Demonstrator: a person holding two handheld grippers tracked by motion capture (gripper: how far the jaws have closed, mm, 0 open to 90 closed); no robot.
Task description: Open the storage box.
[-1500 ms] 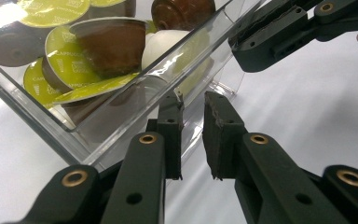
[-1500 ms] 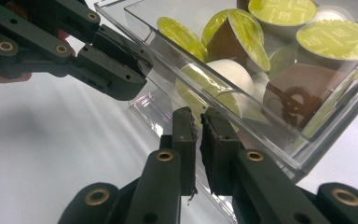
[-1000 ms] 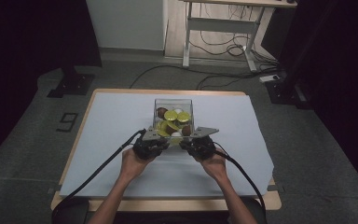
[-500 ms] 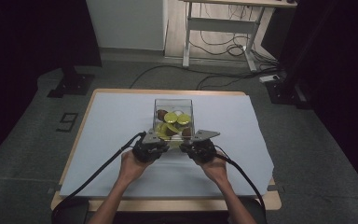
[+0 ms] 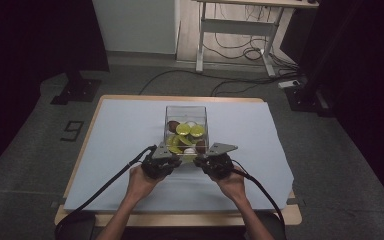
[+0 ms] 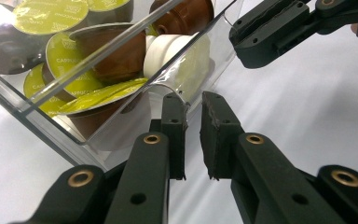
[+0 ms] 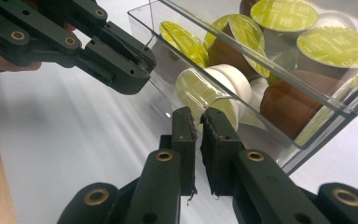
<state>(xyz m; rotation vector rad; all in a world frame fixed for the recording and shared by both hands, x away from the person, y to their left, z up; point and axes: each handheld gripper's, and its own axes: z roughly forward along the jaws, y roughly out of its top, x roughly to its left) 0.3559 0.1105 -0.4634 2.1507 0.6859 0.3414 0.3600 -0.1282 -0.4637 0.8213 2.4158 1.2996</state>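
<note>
Clear rectangular plastic box [image 5: 185, 131] holds round foil-lidded capsules [image 5: 183, 129].

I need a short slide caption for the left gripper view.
Left claw shut at the wall of a clear box of coffee capsules.

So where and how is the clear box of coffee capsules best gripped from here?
By the thin top edge of its near wall, probably. The clear box is open-topped and stands upright, so that rim is a flat lip narrow jaws can pinch. The left gripper and right gripper already sit at it from the person's side, one towards each near corner, which should keep it level.
</note>
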